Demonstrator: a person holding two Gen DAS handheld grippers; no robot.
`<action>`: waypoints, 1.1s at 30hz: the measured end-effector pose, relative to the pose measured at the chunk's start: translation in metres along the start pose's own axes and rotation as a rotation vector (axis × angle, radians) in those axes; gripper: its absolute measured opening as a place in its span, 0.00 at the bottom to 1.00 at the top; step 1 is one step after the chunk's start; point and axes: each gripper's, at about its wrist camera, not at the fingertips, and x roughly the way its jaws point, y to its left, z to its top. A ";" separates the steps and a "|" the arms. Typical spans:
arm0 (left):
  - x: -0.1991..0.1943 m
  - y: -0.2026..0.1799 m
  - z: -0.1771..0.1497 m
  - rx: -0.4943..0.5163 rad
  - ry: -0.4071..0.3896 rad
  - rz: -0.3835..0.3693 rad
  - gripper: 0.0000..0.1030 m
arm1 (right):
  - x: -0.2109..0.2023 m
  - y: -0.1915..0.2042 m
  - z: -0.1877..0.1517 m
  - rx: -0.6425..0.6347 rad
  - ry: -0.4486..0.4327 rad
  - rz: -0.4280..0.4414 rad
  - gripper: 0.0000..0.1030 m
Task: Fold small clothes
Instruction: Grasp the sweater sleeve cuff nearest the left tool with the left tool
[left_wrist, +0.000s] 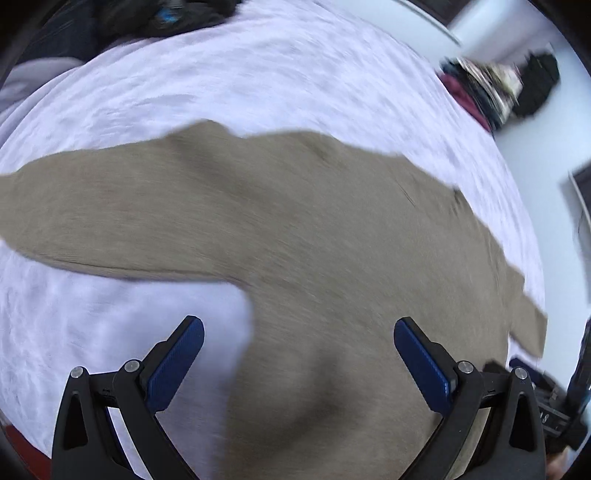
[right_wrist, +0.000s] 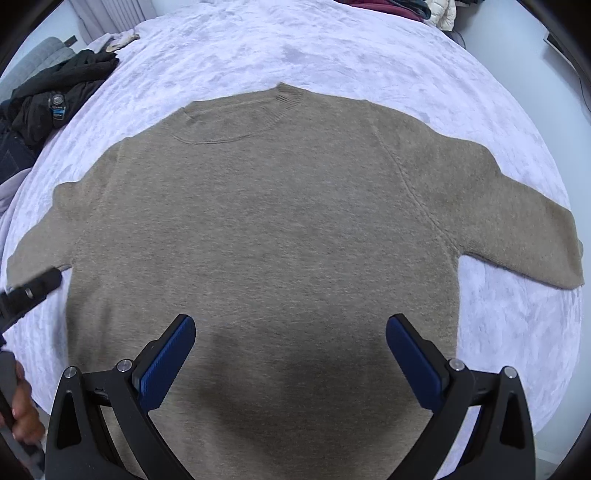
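We have the tan sweater (right_wrist: 258, 229) spread flat on the pale bed cover (right_wrist: 295, 48), collar away from us and both sleeves out to the sides — so by our reading no fold has been made yet. Our left gripper (left_wrist: 298, 363) and right gripper (right_wrist: 290, 360) hover above its lower body, fingers spread wide and holding nothing — sleeves and body are all still to fold.
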 end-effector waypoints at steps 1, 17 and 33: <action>-0.006 0.024 0.006 -0.045 -0.026 0.007 1.00 | 0.000 0.005 0.001 -0.006 -0.004 0.007 1.00; 0.003 0.236 0.030 -0.569 -0.188 -0.157 1.00 | 0.005 0.091 -0.006 -0.145 0.004 0.060 1.00; -0.044 0.149 0.065 -0.217 -0.240 -0.041 0.13 | 0.000 0.105 -0.006 -0.152 -0.004 0.138 1.00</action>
